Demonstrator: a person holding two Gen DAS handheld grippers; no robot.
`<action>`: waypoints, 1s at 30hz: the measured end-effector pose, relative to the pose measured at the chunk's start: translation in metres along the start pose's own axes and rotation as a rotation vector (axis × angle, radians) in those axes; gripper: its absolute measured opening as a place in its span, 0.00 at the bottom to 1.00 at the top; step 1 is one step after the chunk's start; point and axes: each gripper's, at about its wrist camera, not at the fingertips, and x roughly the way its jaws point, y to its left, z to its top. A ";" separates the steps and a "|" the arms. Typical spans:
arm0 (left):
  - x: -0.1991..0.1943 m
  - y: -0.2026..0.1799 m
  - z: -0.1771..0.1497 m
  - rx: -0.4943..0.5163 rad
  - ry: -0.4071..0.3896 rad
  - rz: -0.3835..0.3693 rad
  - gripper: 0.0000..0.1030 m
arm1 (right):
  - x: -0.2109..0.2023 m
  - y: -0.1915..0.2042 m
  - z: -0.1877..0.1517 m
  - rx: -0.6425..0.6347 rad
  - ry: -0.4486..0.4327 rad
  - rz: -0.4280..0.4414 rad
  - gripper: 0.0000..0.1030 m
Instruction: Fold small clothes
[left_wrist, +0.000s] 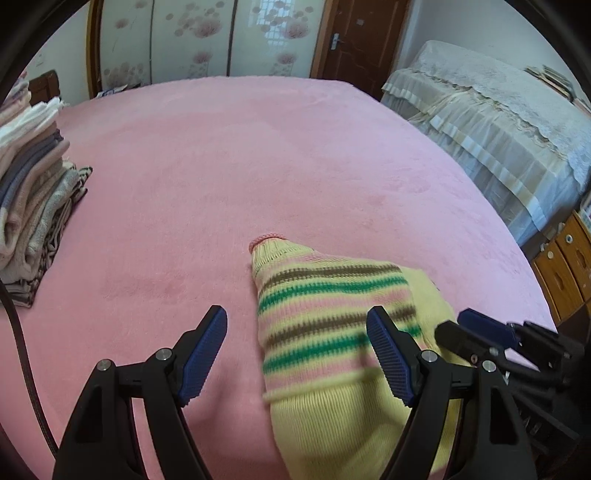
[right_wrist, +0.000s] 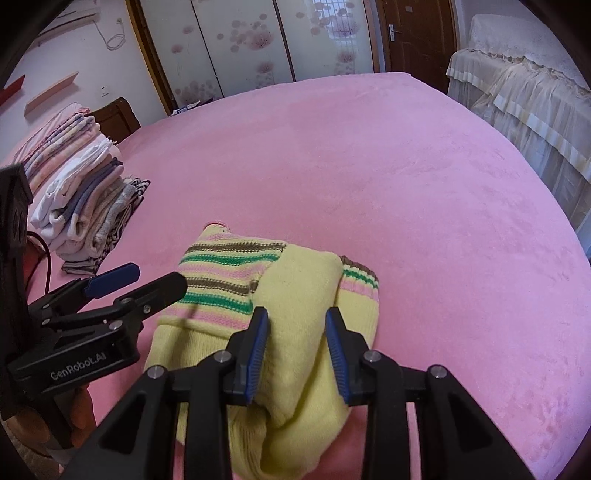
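Observation:
A small yellow knit sweater (left_wrist: 332, 314) with pink, green and brown stripes lies partly folded on the pink bed (left_wrist: 258, 147). My left gripper (left_wrist: 295, 312) hovers open and wide over its striped left part, and its right finger shades the knit. The right wrist view shows the sweater (right_wrist: 295, 280) with a plain yellow flap folded over its middle. My right gripper (right_wrist: 297, 312) stands over that flap with its jaws parted, and the pads do not press the cloth. My left gripper (right_wrist: 147, 282) shows at the left there. My right gripper (left_wrist: 467, 328) shows at the right of the left wrist view.
A stack of folded clothes (left_wrist: 33, 195) (right_wrist: 85, 206) sits at the bed's left edge. A piece of furniture under a lace cover (left_wrist: 498, 122) (right_wrist: 517, 92) stands to the right of the bed, with wooden drawers (left_wrist: 565, 266) nearer. The pink bed (right_wrist: 369, 166) spreads wide beyond the sweater.

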 end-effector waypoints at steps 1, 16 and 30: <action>0.004 0.000 0.000 -0.007 0.010 0.007 0.74 | 0.003 -0.001 -0.001 -0.005 0.001 -0.020 0.32; 0.046 0.018 -0.012 -0.053 0.061 -0.014 0.87 | 0.026 -0.049 -0.033 0.156 0.008 0.004 0.52; 0.004 0.038 -0.016 -0.088 0.080 -0.089 0.87 | -0.010 -0.048 -0.030 0.229 0.027 0.153 0.69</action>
